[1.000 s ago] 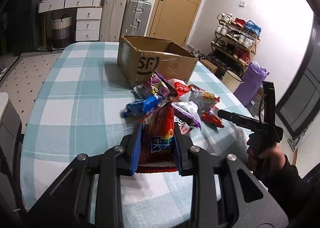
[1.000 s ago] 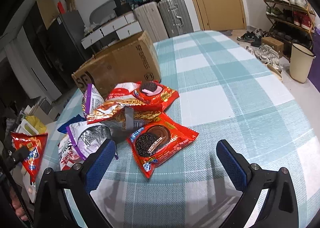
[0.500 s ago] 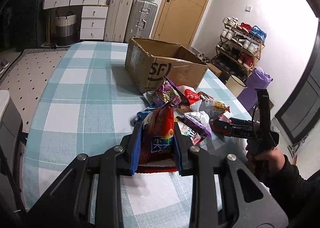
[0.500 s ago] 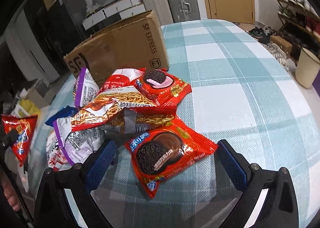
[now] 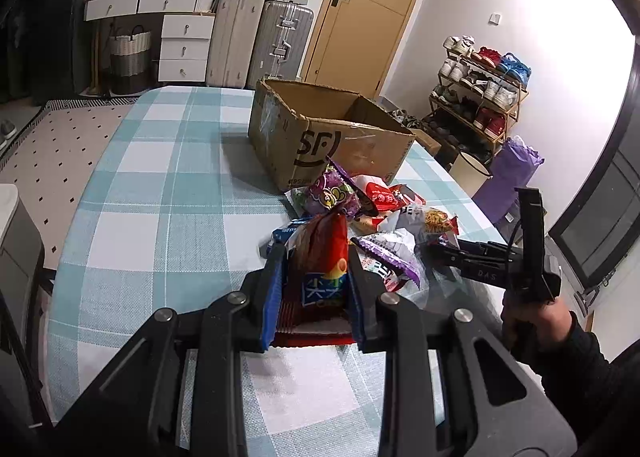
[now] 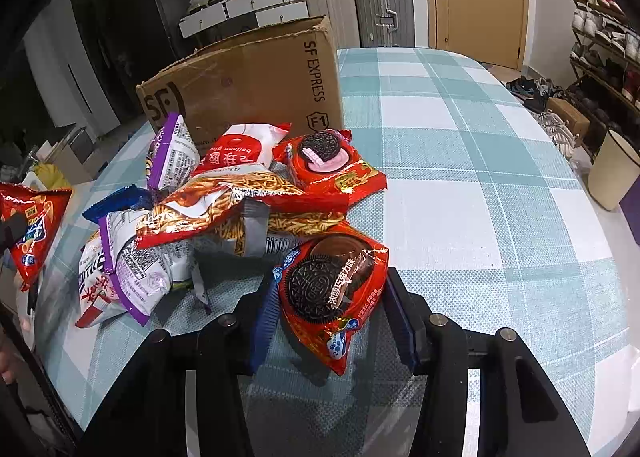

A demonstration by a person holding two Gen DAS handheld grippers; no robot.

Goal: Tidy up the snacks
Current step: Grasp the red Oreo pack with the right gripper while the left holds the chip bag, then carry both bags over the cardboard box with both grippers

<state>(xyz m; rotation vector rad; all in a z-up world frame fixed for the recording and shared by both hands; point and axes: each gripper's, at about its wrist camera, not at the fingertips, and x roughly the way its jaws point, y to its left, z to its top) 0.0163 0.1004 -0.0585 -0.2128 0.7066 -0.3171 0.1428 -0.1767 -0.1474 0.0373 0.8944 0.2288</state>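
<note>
From the left wrist view, the left gripper [image 5: 316,273] is pinched on a red snack bag [image 5: 322,257], which stands upright between the blue pads above the checked tablecloth [image 5: 160,185]. Beyond it lies a pile of snacks [image 5: 372,217], and behind the pile stands an open cardboard box [image 5: 320,137] on the same cloth. A purple packet [image 5: 332,193] leans just in front of the box's near wall. To the right of the box, past the pile, a hand [image 5: 532,317] in a dark sleeve holds the right gripper [image 5: 434,253], whose tips reach into the near right side of the pile.

From the right wrist view, the right gripper [image 6: 330,305] has just been closing, and its blue pads now press on both sides of a red cookie packet [image 6: 332,289] at the near edge of the pile, in front of the box [image 6: 248,77]. Behind this packet lies a noodle snack bag [image 6: 240,209], and closer to the box a second red cookie packet [image 6: 332,169] and a red and white bag [image 6: 240,145]. A purple and white packet [image 6: 132,261] lies left of the held one. At the far left of the box, away from the pile, the red snack bag [image 6: 32,225] hangs in the left gripper.
</note>
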